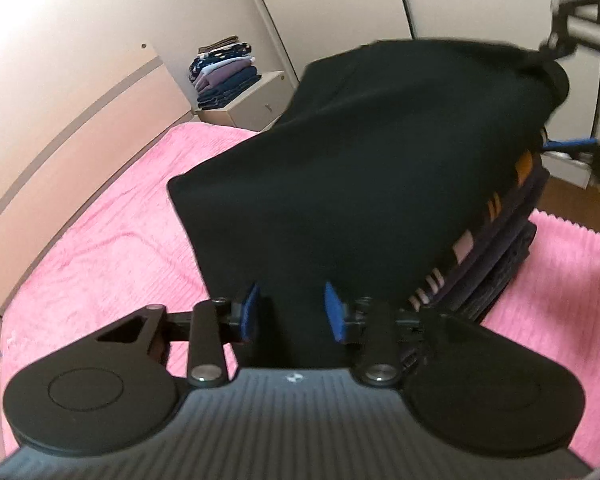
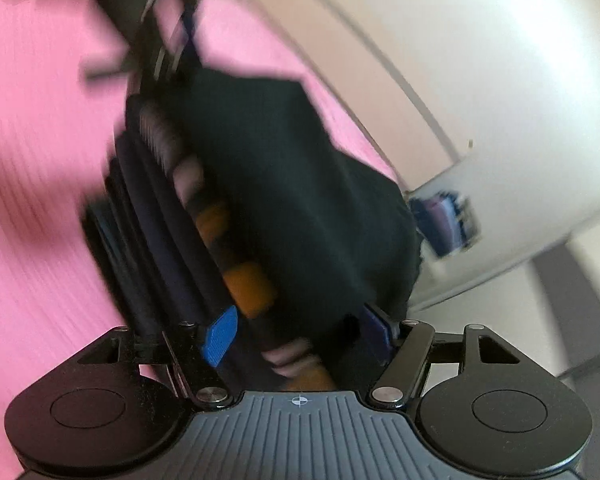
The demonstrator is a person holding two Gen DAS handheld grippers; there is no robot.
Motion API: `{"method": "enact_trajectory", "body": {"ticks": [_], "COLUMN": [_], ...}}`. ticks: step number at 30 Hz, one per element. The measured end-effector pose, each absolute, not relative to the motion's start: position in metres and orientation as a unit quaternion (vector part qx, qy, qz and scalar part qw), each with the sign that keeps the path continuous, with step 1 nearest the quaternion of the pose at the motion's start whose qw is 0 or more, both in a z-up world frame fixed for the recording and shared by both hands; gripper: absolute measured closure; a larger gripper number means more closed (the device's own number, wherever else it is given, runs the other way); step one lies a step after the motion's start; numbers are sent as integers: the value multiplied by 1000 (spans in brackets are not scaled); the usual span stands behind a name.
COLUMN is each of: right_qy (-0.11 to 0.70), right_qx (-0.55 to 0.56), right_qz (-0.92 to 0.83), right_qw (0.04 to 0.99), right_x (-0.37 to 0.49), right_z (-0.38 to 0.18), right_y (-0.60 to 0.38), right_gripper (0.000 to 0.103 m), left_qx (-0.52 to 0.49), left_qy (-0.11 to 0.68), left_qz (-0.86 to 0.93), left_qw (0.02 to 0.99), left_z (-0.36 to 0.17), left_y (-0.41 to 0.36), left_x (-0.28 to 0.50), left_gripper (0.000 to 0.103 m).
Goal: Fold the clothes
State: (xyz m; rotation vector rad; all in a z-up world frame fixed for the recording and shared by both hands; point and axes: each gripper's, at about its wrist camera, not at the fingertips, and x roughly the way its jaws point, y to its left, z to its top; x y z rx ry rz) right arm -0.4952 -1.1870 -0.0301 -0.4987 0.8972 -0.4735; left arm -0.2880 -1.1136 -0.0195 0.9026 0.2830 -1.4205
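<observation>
Black garment (image 1: 340,152) is crowding both tongs over the clothes stack (image 1: 496,248).
Left tongs (image 1: 292,312) are gripping it; right tongs (image 2: 296,336) are gaping; pink bed (image 1: 100,248) is lying open leftward.

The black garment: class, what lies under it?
Under the black garment sits a stack of folded clothes on the pink bedspread. Only their striped and dark edges show; the rest is covered.

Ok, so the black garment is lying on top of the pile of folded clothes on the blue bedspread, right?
Not quite: the bedspread is pink, not blue. The left wrist view shows it clearly. The rest holds: the black garment lies on top of the pile of folded clothes on that bedspread.
</observation>
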Motion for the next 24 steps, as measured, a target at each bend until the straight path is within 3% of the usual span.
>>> {"method": "enact_trajectory", "body": {"ticks": [4, 8, 12, 19, 24], "right_qy": [333, 317, 315, 304, 281], "right_qx": [-65, 114, 217, 224, 231], "right_qz": [-217, -262, -267, -270, -287], "right_qw": [915, 905, 885, 886, 886], "right_x": [-492, -489, -509, -505, -521], "right_z": [13, 0, -22, -7, 20], "right_y": [-1205, -1260, -1280, -1286, -1280], "right_gripper": [37, 37, 37, 36, 34], "left_qx": [383, 387, 384, 413, 426], "left_qy": [140, 132, 140, 135, 128], "left_qz": [-631, -632, -634, -624, -609], "left_qw": [660, 658, 656, 650, 657], "left_z": [-17, -20, -38, -40, -30], "left_y": [-1127, -1134, -1175, -1183, -1187], "left_x": [-275, -276, -286, -295, -295], "left_gripper": [81, 81, 80, 79, 68]}}
